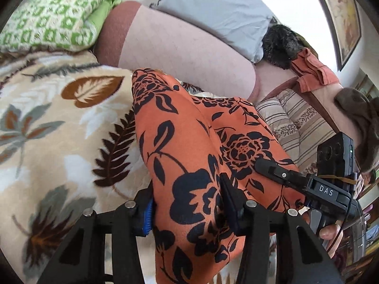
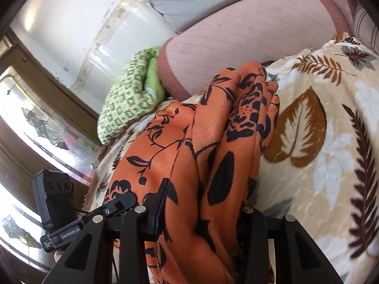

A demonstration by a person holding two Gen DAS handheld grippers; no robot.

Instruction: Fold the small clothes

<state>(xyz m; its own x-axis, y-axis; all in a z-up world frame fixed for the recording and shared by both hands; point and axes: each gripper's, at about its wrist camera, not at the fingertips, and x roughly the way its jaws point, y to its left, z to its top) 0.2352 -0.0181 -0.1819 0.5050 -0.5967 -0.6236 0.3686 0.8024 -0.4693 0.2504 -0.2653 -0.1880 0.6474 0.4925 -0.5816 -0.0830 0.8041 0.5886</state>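
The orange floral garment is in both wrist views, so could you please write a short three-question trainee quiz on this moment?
1. True or false: both grippers grip the orange floral garment.
2. What lies under the garment? A) leaf-print blanket B) bare wooden table C) tiled floor
3. Fill in: the folded cloth beside the pink pillow is white and ____.

Key: 1 true: left gripper and right gripper each pinch a bunch. 2 A. 3 green, the green patterned cloth.
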